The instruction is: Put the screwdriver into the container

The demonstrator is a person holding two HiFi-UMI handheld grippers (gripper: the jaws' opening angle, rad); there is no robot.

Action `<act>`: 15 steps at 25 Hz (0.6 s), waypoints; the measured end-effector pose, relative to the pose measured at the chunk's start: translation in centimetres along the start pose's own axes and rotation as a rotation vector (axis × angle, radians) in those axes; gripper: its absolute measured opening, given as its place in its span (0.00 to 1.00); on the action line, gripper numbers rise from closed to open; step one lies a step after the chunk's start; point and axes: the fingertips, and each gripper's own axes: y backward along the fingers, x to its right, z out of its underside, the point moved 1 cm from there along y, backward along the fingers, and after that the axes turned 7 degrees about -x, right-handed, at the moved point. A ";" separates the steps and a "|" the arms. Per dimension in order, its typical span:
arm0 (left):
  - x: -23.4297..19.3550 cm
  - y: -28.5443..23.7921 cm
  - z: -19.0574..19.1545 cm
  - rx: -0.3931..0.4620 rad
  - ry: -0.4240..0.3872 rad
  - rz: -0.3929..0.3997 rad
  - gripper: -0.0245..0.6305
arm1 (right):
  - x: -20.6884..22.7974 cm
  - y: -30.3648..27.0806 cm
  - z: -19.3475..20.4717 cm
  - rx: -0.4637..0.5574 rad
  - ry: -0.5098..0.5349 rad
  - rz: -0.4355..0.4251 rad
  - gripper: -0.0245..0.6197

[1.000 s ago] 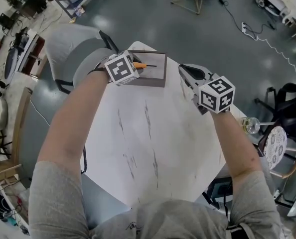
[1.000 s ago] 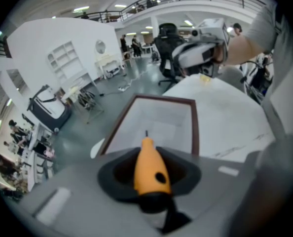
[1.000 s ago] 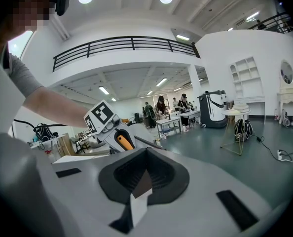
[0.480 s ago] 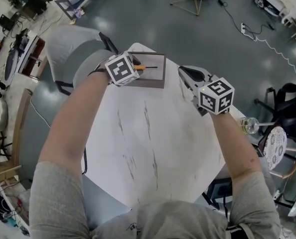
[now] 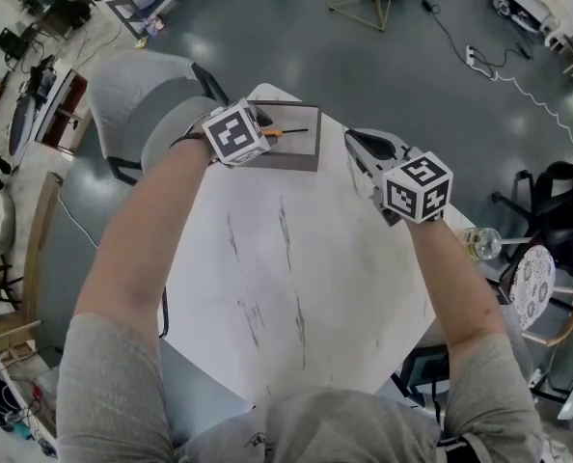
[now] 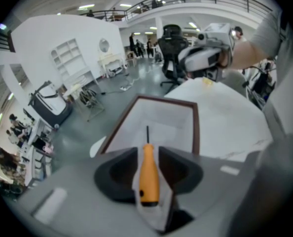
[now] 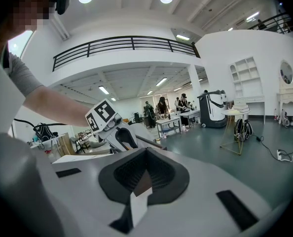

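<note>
I judge the release to be the step in hand. My left gripper points steeply down over the shallow rectangular container with the dark brown rim and pale floor, which sits at the far edge of the white marbled counter. Its jaws have just been opening and now stand spread. The small screwdriver with the orange handle and thin dark shaft lies between them. A thin gap seems to show on each side of the handle, so I read it as let go, not pinched. It appears to rest on the container's floor, shaft pointing toward the far wall.

My right gripper hangs apart over the counter's right side, jaws pressed together on nothing.

The next move, as I see it, calls for lifting the left gripper straight back along its own line. That way the spread jaws clear the handle without dragging it or catching the rim.

The left gripper view gives me the jaws and the handle between them. The head view hides that under the marker cube and shows only a sliver of orange and the shaft inside the rim. The head view does place the container and both grippers on the counter. The right gripper view sees the left gripper from the side, but not the screwdriver.
</note>
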 end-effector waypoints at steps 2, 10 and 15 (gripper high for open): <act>0.0 0.0 0.0 0.005 0.006 0.001 0.25 | 0.0 0.0 0.0 0.001 0.000 -0.001 0.05; -0.1 0.0 -0.1 0.013 0.012 -0.006 0.25 | -0.2 -0.1 0.0 -0.001 -0.002 -0.002 0.05; -0.1 0.1 -0.1 0.020 0.017 -0.017 0.25 | -0.4 0.0 -0.1 -0.001 -0.001 -0.001 0.05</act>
